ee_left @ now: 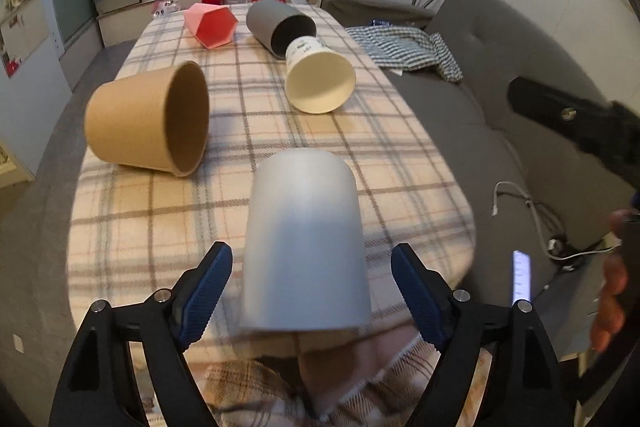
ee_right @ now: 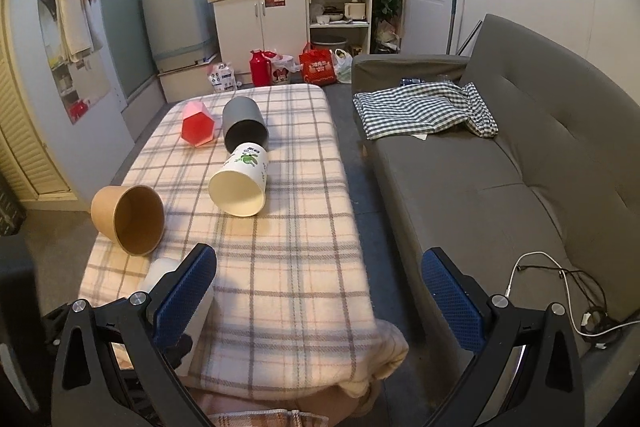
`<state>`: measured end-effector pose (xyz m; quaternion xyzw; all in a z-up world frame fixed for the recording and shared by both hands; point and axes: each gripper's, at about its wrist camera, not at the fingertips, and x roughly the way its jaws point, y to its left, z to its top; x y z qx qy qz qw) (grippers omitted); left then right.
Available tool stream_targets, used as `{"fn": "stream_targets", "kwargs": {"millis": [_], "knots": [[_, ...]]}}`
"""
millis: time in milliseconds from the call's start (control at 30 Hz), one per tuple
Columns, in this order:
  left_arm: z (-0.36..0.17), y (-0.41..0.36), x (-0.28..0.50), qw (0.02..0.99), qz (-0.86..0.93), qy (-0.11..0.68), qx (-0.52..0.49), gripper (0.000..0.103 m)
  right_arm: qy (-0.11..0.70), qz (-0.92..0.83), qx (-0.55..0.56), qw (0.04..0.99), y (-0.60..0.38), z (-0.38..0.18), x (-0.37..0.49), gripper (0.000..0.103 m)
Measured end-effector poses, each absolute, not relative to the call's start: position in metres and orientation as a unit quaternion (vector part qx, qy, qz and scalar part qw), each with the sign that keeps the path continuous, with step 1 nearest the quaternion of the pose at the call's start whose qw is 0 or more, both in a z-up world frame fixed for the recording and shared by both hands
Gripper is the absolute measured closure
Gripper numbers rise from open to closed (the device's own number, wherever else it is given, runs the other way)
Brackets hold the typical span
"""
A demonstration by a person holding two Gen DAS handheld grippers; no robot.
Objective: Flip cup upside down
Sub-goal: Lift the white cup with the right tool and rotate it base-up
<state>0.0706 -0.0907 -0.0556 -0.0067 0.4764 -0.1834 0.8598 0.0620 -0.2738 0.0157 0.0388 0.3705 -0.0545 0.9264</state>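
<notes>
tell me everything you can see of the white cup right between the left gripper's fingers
The white cup is plain, matte and slightly blurred, plastic by its look. It stands upside down, closed rounded base up, wide rim down on the plaid tablecloth at the table's near edge. It widens toward the rim and has no handle or print. The left gripper is open: its blue-padded fingers flank the cup on both sides with gaps, not touching. From the right wrist view only a sliver shows behind that gripper's left finger.

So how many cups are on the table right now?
5: white cup upside down at the near edge between the open left gripper fingers; brown cup, cream cup, grey cup and pink cup lie on their sides beyond.
</notes>
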Motion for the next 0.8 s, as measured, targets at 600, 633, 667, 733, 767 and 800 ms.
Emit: {"fn": "stream_targets", "kwargs": {"millis": [600, 633, 667, 733, 767, 800], "knots": [[-0.058, 0.051, 0.098, 0.879, -0.085, 0.468, -0.033, 0.01, 0.597, -0.019, 0.073, 0.799, -0.191, -0.039, 0.132, 0.0], [-0.061, 0.054, 0.099, 0.878, -0.083, 0.47, -0.034, 0.01, 0.606, -0.017, 0.068, 0.793, -0.185, -0.044, 0.136, 0.0], [-0.064, 0.056, 0.101, 0.877, -0.083, 0.472, -0.035, 0.01, 0.614, -0.014, 0.064, 0.787, -0.179, -0.049, 0.14, 0.0], [-0.067, 0.06, 0.103, 0.876, -0.082, 0.474, -0.036, 0.01, 0.628, -0.009, 0.065, 0.776, -0.171, -0.059, 0.147, 0.0], [-0.069, 0.062, 0.104, 0.875, -0.083, 0.475, -0.038, 0.01, 0.634, -0.007, 0.067, 0.77, -0.168, -0.063, 0.15, 0.0], [-0.07, 0.063, 0.105, 0.874, -0.085, 0.477, -0.04, 0.01, 0.641, -0.005, 0.068, 0.764, -0.165, -0.068, 0.153, 0.0]]}}
